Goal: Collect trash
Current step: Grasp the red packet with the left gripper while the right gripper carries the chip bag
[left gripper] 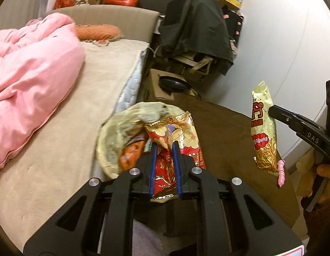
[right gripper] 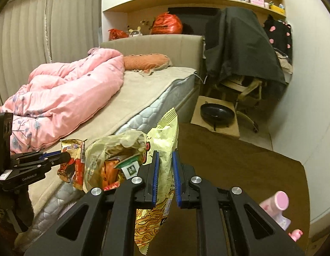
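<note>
Left gripper [left gripper: 165, 166]: clamped on red wrapper [left gripper: 175, 140].
Right gripper [right gripper: 166, 177]: clamped on yellow packet [right gripper: 162, 149].
Handling: light, crinkly, slippery; pinch mid-body.
Bag [right gripper: 107, 149]: soft, gaping.

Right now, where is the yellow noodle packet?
The yellow packet is pinched in the right claw, up in the air. It hangs just right of the open trash bag, with the bed behind.

Glossy foil red wrapper [left gripper: 173, 147], crinkled shiny yellow packet [right gripper: 162, 149], thin, probably plastic bag [right gripper: 113, 147], matt cloth sheet [left gripper: 64, 140]
</note>
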{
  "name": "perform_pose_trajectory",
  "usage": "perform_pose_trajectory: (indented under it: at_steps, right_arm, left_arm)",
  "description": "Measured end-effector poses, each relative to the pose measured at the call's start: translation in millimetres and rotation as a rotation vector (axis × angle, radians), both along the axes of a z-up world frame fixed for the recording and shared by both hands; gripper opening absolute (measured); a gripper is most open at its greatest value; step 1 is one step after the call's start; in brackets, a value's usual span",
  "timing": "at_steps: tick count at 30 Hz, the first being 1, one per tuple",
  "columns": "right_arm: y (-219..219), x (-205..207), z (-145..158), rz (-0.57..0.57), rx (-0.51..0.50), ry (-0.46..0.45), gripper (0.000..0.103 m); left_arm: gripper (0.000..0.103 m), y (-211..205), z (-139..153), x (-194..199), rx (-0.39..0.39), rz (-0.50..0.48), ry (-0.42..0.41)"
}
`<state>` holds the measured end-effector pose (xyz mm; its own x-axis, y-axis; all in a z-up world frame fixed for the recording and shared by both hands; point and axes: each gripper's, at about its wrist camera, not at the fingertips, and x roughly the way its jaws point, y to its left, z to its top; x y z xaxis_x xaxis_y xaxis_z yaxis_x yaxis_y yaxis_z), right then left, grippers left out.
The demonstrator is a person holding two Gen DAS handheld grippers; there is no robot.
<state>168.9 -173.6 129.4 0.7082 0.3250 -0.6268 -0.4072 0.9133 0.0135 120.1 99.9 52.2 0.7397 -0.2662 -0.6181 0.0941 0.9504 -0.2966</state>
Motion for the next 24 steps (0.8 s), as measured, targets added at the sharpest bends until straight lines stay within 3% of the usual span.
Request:
perform_pose_trajectory:
  at_steps: [14, 24]
  right_arm:
    - [61.0, 34.3, -23.4, 0.064, -0.006, 0.042, 0.013]
    - [89.2, 59.2, -44.7, 0.109, 0.042, 0.06, 0.013]
  left_arm:
    - [0.014, 37.5, -25.3, 17.0, -0.06, 0.047, 0.028]
    - [0.014, 64.8, -37.8, 29.1, -0.077, 0.063, 0.028]
